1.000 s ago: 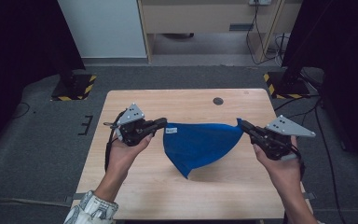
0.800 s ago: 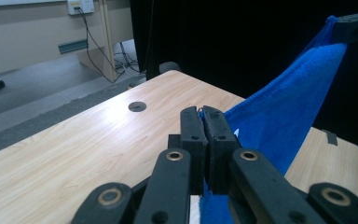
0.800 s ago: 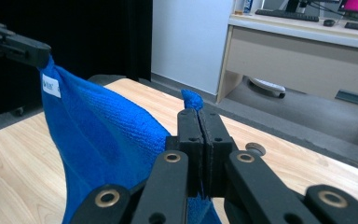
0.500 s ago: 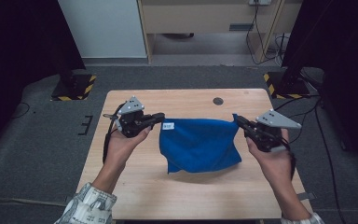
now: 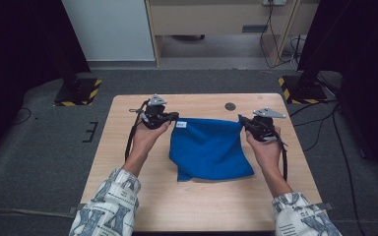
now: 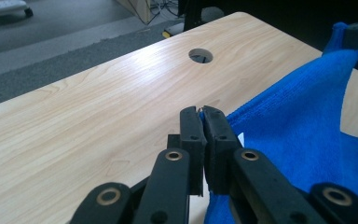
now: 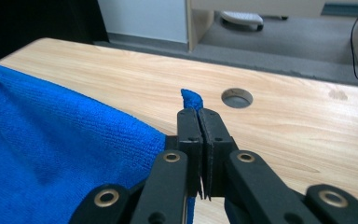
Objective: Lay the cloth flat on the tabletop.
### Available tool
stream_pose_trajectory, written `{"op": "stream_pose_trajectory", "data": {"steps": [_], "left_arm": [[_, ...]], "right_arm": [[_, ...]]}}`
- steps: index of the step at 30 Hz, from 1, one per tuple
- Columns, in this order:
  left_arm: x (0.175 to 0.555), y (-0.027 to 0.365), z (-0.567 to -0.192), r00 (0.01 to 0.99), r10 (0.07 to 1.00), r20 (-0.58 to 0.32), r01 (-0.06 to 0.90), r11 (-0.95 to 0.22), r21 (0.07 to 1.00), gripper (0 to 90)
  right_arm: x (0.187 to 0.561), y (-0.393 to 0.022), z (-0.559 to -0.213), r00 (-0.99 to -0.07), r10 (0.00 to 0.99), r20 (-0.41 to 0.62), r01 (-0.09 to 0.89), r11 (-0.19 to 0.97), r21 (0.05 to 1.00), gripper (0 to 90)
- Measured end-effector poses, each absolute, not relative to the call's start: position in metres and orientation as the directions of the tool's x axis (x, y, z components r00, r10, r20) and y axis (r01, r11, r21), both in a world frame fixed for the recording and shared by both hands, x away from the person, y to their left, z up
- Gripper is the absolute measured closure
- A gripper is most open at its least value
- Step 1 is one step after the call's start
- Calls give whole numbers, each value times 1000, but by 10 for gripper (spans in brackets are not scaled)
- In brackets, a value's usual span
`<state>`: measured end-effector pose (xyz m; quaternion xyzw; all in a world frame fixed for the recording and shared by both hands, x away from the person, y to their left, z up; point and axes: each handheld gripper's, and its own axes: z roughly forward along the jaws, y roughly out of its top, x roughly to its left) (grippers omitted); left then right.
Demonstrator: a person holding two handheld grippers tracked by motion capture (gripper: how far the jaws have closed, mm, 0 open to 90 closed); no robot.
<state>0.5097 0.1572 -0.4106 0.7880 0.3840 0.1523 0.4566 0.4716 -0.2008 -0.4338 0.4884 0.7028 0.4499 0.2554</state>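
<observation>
From above, the blue microfibre cloth (image 5: 207, 147) hangs stretched left to right between the left gripper (image 5: 173, 118) and right gripper (image 5: 243, 121), its near half draped on the pale wooden table (image 5: 128, 147). Each gripper view shows jaws clamped on a far corner, cloth trailing toward the other hand.
</observation>
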Motion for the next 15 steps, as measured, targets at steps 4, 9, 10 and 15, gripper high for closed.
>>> {"op": "stream_pose_trajectory", "data": {"steps": [4, 9, 10, 15], "left_arm": [[530, 147, -416, 650, 752, -105, 469, -289, 834, 874], [549, 139, -423, 637, 763, -105, 474, -280, 835, 874], [551, 139, -425, 636, 764, -109, 478, -279, 833, 874], [566, 135, -436, 623, 776, -98, 501, -299, 812, 874]], "right_arm": [[489, -203, -444, -362, 929, 79, 472, 109, 875, 883], [509, -205, -455, -333, 939, 87, 499, 97, 861, 883], [513, -206, -457, -328, 941, 85, 506, 99, 857, 883], [529, -206, -465, -320, 944, 84, 520, 101, 848, 882]]}}
